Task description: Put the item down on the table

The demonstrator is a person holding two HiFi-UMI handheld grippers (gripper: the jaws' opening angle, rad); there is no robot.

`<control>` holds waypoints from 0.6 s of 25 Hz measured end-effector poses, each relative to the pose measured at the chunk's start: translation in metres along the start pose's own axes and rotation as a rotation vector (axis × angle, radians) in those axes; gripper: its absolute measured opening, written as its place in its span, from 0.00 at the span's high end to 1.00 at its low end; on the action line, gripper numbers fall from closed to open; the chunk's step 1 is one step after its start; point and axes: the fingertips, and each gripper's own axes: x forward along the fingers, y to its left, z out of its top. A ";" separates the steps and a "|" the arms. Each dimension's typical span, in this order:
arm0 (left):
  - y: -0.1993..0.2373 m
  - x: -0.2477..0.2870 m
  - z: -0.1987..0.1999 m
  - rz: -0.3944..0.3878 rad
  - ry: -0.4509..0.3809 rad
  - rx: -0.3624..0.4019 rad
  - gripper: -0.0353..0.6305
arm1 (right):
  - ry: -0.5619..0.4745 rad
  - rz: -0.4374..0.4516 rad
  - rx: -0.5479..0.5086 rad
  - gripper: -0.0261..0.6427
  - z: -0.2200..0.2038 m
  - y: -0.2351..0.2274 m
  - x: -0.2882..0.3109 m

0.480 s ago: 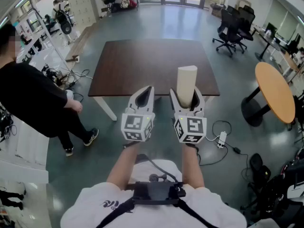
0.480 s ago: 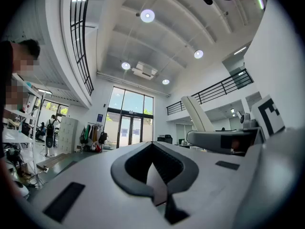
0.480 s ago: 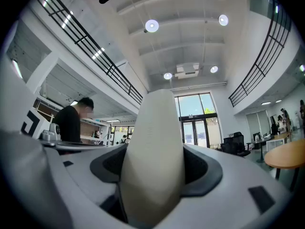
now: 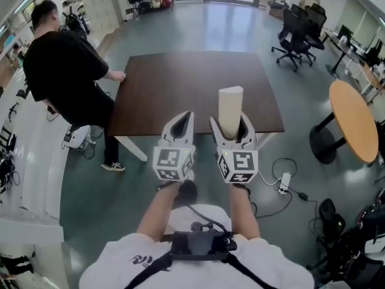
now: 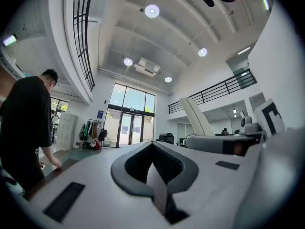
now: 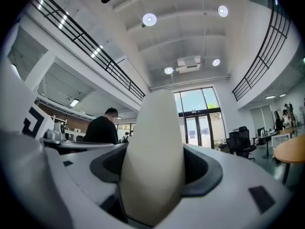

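A tall cream, rounded cylinder-like item (image 4: 230, 108) stands upright between the jaws of my right gripper (image 4: 231, 125), which is shut on it. In the right gripper view the item (image 6: 152, 147) fills the gap of the right gripper (image 6: 155, 168) and hides what lies ahead. My left gripper (image 4: 183, 119) hangs beside it, shut and holding nothing; its jaws meet in the left gripper view (image 5: 153, 149). Both grippers are held in the air, short of the near edge of the dark brown table (image 4: 186, 80).
A person in black (image 4: 63, 71) stands at the table's left edge with a hand on it. A round orange table (image 4: 352, 119) is at the right, office chairs (image 4: 298, 29) at the back right. A power strip and cables (image 4: 283, 182) lie on the floor.
The person in black has walked from the left side up to the table's left edge. Both grippers and the item have barely moved.
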 end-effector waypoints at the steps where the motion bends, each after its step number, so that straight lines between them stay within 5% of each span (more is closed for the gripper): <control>1: 0.011 0.019 -0.004 -0.005 -0.003 -0.007 0.93 | 0.003 0.002 -0.004 0.46 -0.006 -0.005 0.019; 6: 0.046 0.107 -0.009 -0.016 -0.014 -0.038 0.93 | 0.031 0.016 -0.010 0.46 -0.021 -0.035 0.096; 12: 0.062 0.000 0.017 -0.013 -0.024 -0.036 0.93 | 0.036 0.032 -0.011 0.46 -0.003 0.065 0.033; 15: 0.071 0.017 -0.009 -0.014 0.014 -0.070 0.93 | 0.065 0.021 0.006 0.46 -0.028 0.055 0.044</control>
